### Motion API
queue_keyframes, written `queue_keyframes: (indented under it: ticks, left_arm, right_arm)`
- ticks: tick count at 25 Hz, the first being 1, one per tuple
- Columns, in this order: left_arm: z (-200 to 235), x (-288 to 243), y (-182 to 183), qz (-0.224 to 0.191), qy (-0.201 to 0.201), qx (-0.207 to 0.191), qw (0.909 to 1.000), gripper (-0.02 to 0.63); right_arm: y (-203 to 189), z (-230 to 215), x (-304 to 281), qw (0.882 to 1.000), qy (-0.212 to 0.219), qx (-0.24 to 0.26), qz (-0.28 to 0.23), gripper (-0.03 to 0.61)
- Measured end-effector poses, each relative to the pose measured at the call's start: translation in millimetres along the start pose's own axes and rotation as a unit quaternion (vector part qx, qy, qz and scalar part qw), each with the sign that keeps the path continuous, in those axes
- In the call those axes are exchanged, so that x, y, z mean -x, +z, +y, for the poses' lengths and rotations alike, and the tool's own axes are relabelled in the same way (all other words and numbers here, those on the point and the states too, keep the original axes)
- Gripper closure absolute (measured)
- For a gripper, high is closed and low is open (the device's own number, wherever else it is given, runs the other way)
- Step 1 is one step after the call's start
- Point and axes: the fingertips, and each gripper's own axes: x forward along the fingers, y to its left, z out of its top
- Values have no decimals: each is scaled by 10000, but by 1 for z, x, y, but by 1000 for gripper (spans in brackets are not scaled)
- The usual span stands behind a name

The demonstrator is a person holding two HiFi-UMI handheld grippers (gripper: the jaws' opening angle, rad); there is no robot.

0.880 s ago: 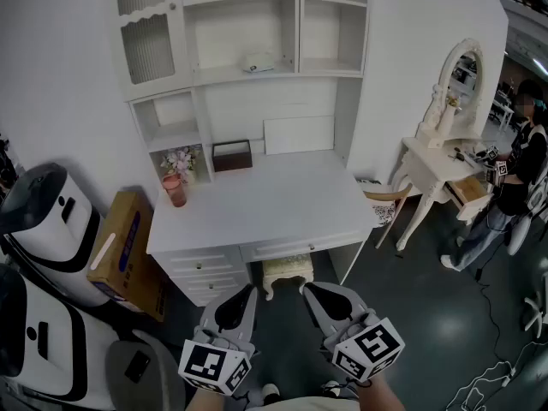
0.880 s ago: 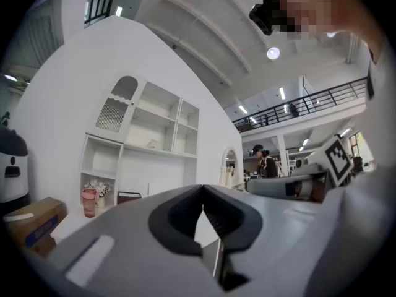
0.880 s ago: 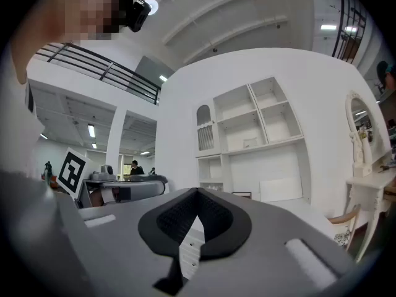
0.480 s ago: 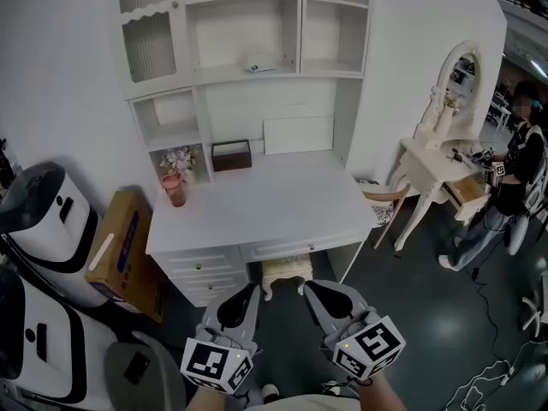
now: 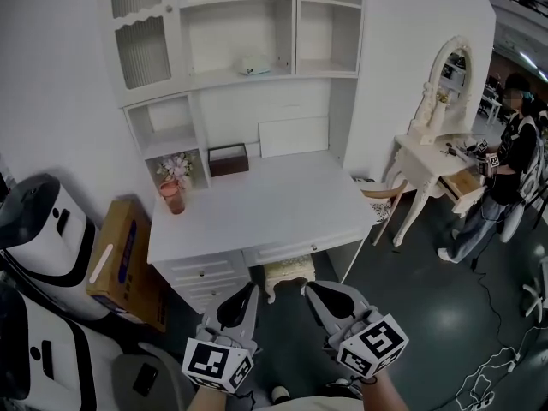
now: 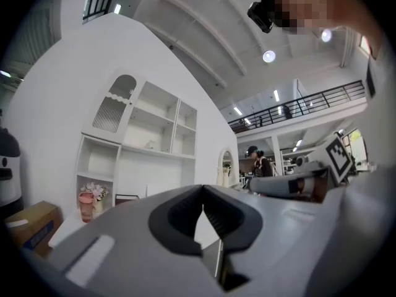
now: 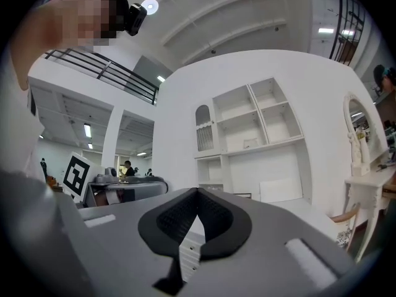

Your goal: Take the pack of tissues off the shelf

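Observation:
The pack of tissues is a small white packet lying on the middle shelf of the white desk hutch, far ahead of me. It shows small in the left gripper view and the right gripper view. My left gripper and right gripper hang side by side low in the head view, in front of the desk and well short of the shelf. Both are shut with nothing between the jaws. The left gripper and right gripper tips meet in their own views.
On the desk top stand a pink vase with flowers, a dark box and a white board. A stool sits under it. A cardboard box and white machines are left; a dressing table and a person are right.
The head view has shifted a little, so the desk sits slightly lower left. Both grippers keep their places and stay shut.

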Motion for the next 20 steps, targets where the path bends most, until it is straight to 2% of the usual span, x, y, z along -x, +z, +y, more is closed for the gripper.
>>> queue_keyframes:
  ticks: [5, 10, 15, 20]
  left_arm:
    - [17, 1, -3, 23, -136, 36, 9999, 614]
    - [24, -14, -12, 71, -204, 113, 9997, 613]
    - [38, -41, -16, 78, -147, 109, 9998, 613]
    - [56, -75, -14, 67, 7, 93, 9999, 613]
  right_arm:
    - [-5, 7, -8, 9996, -248, 151, 46, 577]
    - [-7, -8, -15, 9987, -505, 93, 57, 577]
    - [-5, -35, -36, 9987, -506, 97, -12, 577]
    - [-1, -64, -67, 9995, -325, 50, -36, 577]
